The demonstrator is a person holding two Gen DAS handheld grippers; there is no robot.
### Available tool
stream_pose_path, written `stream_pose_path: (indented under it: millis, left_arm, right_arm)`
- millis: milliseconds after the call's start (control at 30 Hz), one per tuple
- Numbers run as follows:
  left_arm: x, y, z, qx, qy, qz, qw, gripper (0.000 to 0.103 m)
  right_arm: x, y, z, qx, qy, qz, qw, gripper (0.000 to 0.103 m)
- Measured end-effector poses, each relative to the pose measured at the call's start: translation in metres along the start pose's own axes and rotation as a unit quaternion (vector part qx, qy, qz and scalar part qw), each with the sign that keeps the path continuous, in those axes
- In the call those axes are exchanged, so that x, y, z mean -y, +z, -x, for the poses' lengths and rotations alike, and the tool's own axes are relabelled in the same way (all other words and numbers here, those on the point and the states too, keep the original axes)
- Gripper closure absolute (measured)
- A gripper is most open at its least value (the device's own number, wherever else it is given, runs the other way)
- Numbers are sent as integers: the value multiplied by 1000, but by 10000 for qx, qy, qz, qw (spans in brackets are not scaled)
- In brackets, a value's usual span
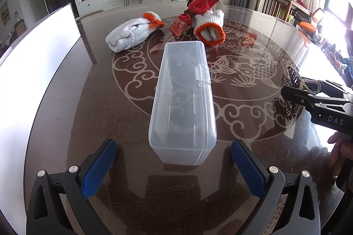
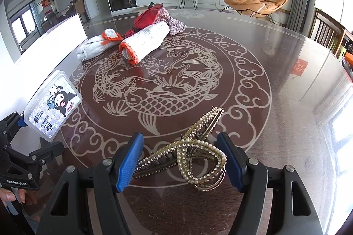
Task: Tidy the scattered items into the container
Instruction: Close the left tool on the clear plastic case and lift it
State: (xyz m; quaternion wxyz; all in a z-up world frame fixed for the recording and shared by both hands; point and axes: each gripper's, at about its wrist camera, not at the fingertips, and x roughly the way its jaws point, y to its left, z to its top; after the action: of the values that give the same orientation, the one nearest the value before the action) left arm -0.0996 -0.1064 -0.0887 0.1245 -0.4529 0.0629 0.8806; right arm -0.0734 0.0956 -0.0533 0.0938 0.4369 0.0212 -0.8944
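- Two grippers are showing, one in each of your hands, over a dark round table (image 1: 66,116) with a pale fish pattern under its glossy top.
- Your left gripper (image 1: 174,166) is pointing along the clear plastic container (image 1: 183,102), which is lying on its side on the table; its jaws are standing wide apart on either side of the box's near end, touching nothing.
- From the right wrist view, that container (image 2: 51,105) is showing a cartoon sticker on its face, at the left of the table.
- Your right gripper (image 2: 179,160) is sitting with its blue pads either side of a beaded gold hair clip (image 2: 194,153); whether the pads are pressing it, you cannot tell from this view.
- In the left wrist view the same clip (image 1: 294,80) is showing at that gripper's tip, well to the right of the container.
- Beyond the box, two rolled white gloves with orange cuffs are lying: one on the left (image 1: 130,34), another (image 1: 209,27) near the middle.
- A red wrapped packet (image 1: 198,8) is resting against the middle glove.
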Motion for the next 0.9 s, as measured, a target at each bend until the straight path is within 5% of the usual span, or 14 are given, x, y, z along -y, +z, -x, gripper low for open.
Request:
stream_pose_path:
  millis: [533,900]
  left_arm:
    - [0,15,-8,-495,-42,-64,9987,0]
    - [0,22,-11,-442,-33,-67,9990,0]
  right_arm:
    - [0,0,0,-12,-19,33,10000,32]
    - [-1,0,-1,-36,-102,102,9999,32]
